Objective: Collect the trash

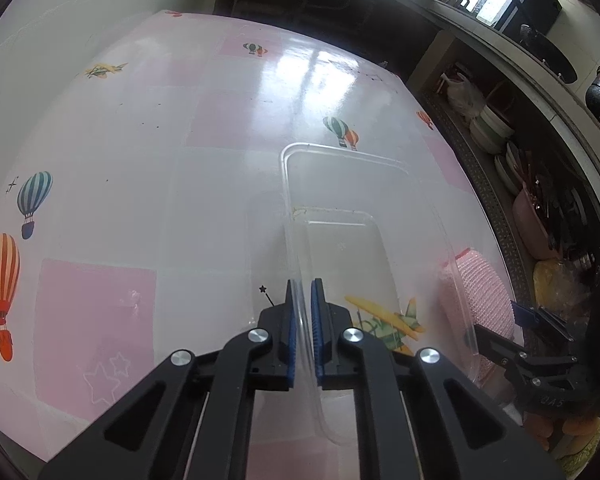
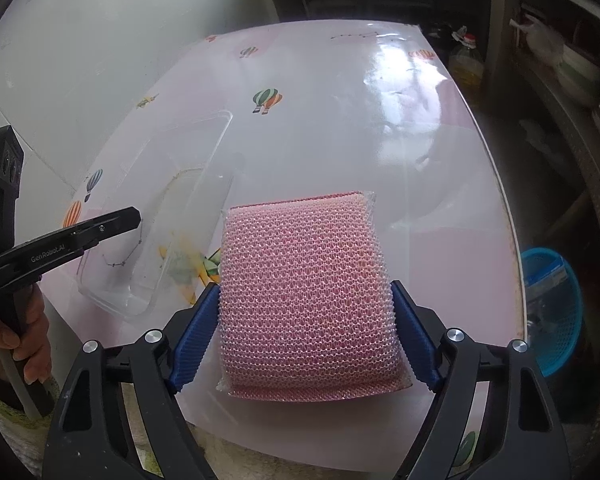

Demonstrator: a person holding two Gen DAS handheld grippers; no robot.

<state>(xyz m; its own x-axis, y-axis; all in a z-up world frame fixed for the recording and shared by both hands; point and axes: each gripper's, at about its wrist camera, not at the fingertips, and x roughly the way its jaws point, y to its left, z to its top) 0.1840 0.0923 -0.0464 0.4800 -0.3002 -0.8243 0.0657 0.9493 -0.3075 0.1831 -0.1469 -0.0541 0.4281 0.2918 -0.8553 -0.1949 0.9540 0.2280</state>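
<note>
Container (image 1: 364, 240), clear plastic and rectangular, lies on the table (image 1: 140, 152) near its right edge. My left claw (image 1: 303, 320) is nearly closed on the container's near-left wall: the thin rim runs up between the blue pads (image 1: 291, 332), which stand to either side of it with only a sliver of gap. A yellowish residue line shows along the far end of the container floor.

Sponge (image 2: 308, 296), pink mesh in a clear wrapper, lies on the table just right of the container, close to the table's near edge. My right claw (image 2: 306, 332) stands wide, its blue pads (image 2: 196, 340) flanking the sponge's two sides at the near half; whether they press it or merely touch it I cannot tell.

Beyond the table's right edge, lower down, stands a blue basket (image 2: 556, 312).
</note>
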